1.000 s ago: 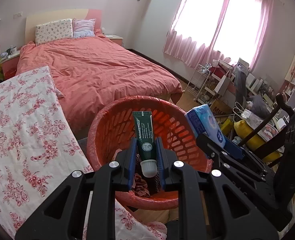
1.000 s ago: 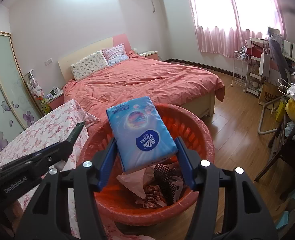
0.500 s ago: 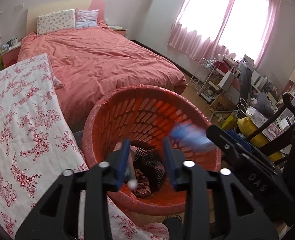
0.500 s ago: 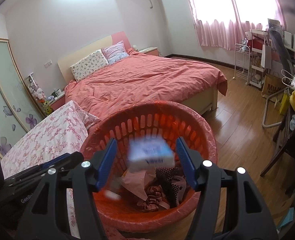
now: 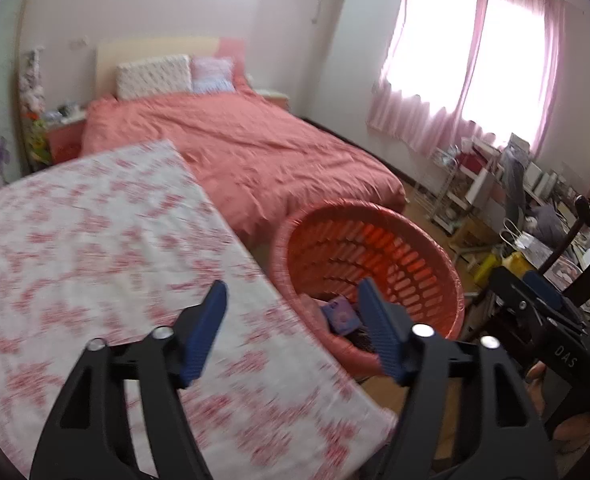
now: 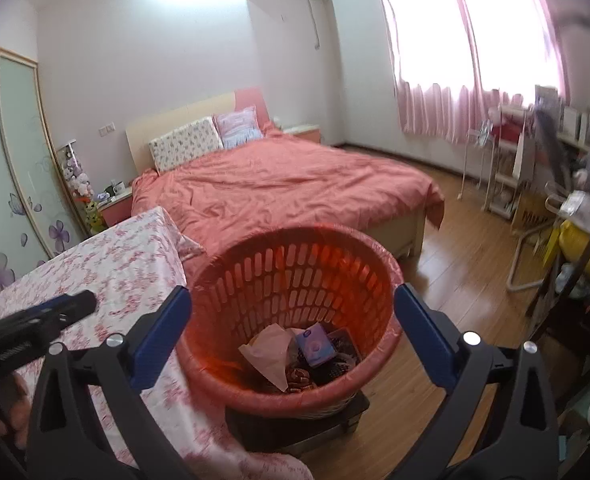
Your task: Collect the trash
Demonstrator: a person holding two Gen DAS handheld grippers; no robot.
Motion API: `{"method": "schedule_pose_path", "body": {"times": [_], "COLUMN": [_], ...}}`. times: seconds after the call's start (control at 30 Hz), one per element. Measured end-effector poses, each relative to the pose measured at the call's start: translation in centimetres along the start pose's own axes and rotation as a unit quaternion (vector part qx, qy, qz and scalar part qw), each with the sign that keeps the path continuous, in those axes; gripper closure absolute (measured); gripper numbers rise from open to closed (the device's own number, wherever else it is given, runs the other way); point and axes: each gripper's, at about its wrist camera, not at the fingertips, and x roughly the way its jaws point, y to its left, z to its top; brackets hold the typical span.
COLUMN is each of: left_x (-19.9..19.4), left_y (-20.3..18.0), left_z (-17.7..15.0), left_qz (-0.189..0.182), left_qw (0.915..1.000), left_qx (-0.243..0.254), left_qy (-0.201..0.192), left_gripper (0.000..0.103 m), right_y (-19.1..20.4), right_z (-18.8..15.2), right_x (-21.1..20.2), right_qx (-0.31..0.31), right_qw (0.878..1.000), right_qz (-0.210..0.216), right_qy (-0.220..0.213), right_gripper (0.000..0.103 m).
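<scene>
Found the blue tissue pack (image 6: 315, 345) lying face up in the bottom of the orange slatted basket (image 6: 295, 236), touching a crumpled pink paper (image 6: 269, 354) on one side and a dark patterned cloth (image 6: 341, 350) on the other. Judged the pack light, soft and squashy, with a slick plastic wrap likely to slide between pads; best pinched across its two long edges and squeezed gently, not taken by a corner. Judged the paper lighter still, and easy to crush. Noted the basket standing on a low dark stand (image 6: 315, 420) just beside the flowered tablecloth (image 6: 115, 264), with the coral bed (image 6: 279, 184) behind. Saw the right gripper (image 6: 292, 294) hovering above the basket rim, jaws spread wide and holding nothing. Saw the left gripper (image 5: 293, 290) likewise spread and empty, over the corner of the cloth nearest the basket, in a motion-blurred view. Spotted no loose trash on the visible stretch of cloth, so took the basket as the place of everything gathered.
</scene>
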Motion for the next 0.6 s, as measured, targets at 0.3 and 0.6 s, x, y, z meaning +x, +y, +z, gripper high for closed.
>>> {"method": "schedule_pose_path", "body": {"times": [0.3,0.6], "left_x": [-8.1,-12.1], "left_y": [1.3,1.7], "left_z": [-4.1,-8.0], "left_qz": [0.075,0.154], "left_qw": [0.9947,0.9832], "left_qx": [0.006,-0.004], "left_qy": [-0.070,-0.099], "left_gripper": [0.003,0.003], "right_y": [5.1,8.0], "right_z": [-3.3,-6.7], "right_x": [-7.2,-12.7], "right_qx": [-0.076,-0.068], "right_qw": [0.996,0.996], "right_qz": [-0.037,-0.029], "right_qy": [-0.037,-0.057], "right_gripper": [0.004,0.004]}}
